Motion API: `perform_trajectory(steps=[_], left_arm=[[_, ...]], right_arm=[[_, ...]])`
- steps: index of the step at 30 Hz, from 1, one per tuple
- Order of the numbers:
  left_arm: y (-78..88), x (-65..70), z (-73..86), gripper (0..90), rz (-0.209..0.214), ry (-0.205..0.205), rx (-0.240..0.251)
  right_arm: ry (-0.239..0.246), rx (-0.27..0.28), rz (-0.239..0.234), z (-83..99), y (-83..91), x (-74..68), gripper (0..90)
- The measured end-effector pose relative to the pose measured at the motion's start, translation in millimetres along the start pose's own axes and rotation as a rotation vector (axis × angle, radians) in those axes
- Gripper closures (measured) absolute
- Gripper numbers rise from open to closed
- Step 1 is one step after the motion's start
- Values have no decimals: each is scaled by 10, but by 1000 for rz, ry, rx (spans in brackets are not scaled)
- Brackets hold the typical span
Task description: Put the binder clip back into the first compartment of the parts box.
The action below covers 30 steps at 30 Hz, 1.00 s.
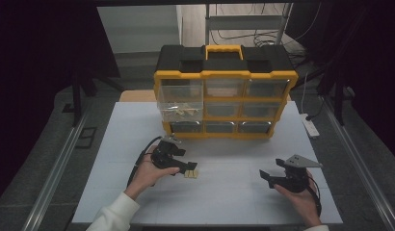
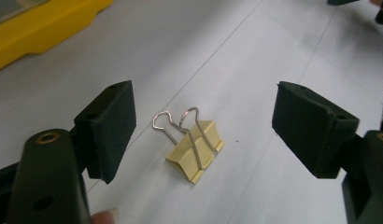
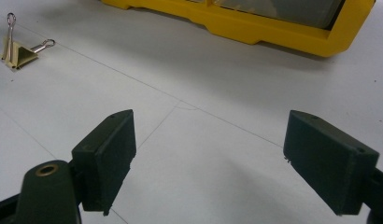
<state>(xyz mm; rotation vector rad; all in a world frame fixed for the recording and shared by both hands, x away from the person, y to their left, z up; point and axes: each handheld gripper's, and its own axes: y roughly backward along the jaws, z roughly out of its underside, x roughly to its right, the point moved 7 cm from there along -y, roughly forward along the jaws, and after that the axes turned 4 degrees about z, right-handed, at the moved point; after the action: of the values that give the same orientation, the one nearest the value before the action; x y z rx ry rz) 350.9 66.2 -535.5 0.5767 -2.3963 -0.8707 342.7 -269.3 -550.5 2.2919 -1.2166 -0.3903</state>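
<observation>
A yellow binder clip [image 2: 195, 149] with two wire handles lies on the white table [image 2: 273, 56]. My left gripper [image 2: 206, 107] hangs low over it, open wide; the clip sits between the jaws and neither pad touches it. From above, the left gripper [image 1: 187, 167] points right, with the binder clip [image 1: 191, 173] at its tips. My right gripper [image 1: 266, 176] rests at the table's right front, open with nothing between its pads. The right gripper [image 3: 213, 135] looks out over bare table, and the binder clip [image 3: 19, 51] lies far off at the upper left.
A yellow and black drawer organizer [image 1: 225, 91] stands at the back of the table. Its left middle drawer [image 1: 180, 108] is pulled out and holds several yellow clips. A power strip [image 1: 311, 126] lies off the right edge. The organizer's yellow base [image 3: 255, 28] stands ahead of the right gripper.
</observation>
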Motion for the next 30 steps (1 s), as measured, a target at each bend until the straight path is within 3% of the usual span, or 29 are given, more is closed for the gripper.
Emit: perform_trajectory(steps=[11, 16, 22, 25, 28, 30], left_arm=[[-246, -65, 51, 253, 19, 23, -52], [-275, -75, 65, 338, 8, 18, -59], [-280, -65, 99, 638, 93, 32, -85], [-269, -82, 111, 775, 95, 50, -86], [-244, -53, 99, 850, 181, 88, -70], [-239, -29, 94, 892, 195, 82, -65]], right_arm=[[0, -8, -3, 13, -7, -5, 171], [2, -10, -3, 15, -13, -7, 171], [1, -8, -1, 13, -10, -2, 173], [0, -5, 0, 8, -5, -6, 174], [-1, -6, 0, 11, -7, -2, 173], [0, -6, 0, 10, -7, -3, 173]])
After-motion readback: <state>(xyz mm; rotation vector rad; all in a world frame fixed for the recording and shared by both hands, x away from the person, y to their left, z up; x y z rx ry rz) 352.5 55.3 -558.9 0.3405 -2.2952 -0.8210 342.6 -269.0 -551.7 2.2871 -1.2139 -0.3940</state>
